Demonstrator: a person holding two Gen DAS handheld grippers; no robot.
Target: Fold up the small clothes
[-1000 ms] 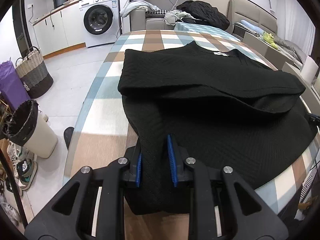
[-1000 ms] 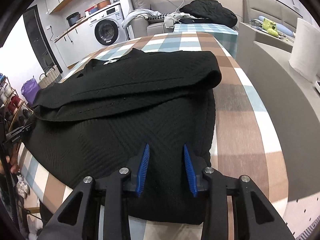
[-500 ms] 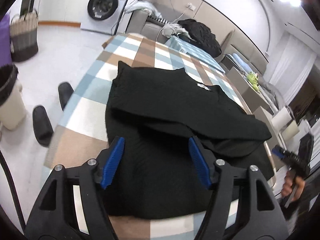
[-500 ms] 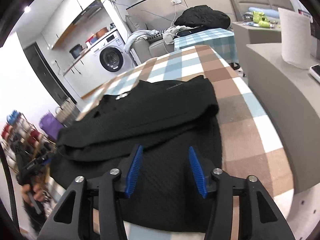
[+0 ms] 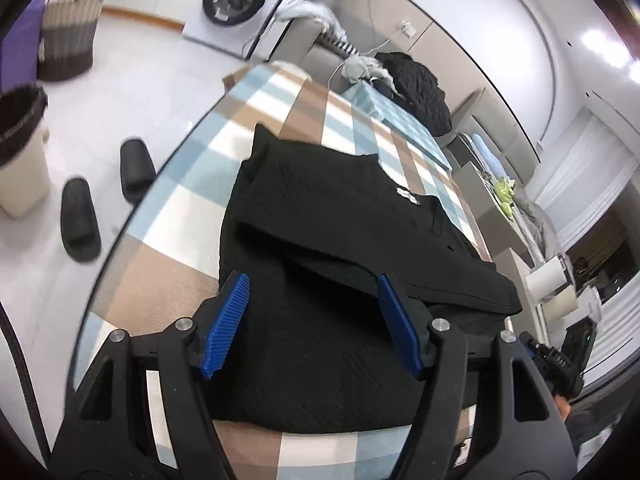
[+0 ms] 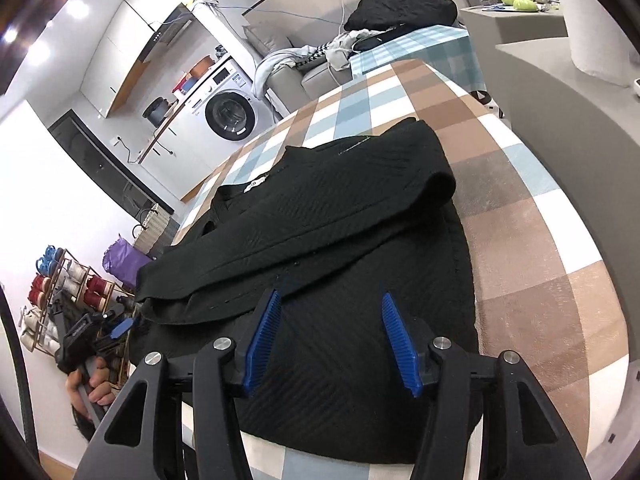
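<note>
A black knitted garment (image 5: 340, 240) lies on the checked table (image 5: 180, 200), its top part folded down over the lower part as a thick band. My left gripper (image 5: 311, 280) hovers open over the garment's near left hem, blue pads wide apart and clear of the cloth. In the right wrist view the same garment (image 6: 320, 208) spreads across the table (image 6: 520, 240). My right gripper (image 6: 331, 296) stands open above the near right hem, nothing pinched between its fingers. A hand (image 6: 96, 392) holding the other tool shows at the lower left.
Two black slippers (image 5: 80, 220), a lined bin (image 5: 20, 152) and a woven basket (image 5: 70, 40) stand on the floor at left. A washing machine (image 5: 236, 0) and a sofa with piled clothes (image 5: 412, 88) lie beyond. A grey counter (image 6: 560, 100) with a paper roll (image 6: 588, 40) borders the right.
Both grippers opened and let go of the near hem, which now lies flat. The left one rose and rolled, and the right one also tilted.
</note>
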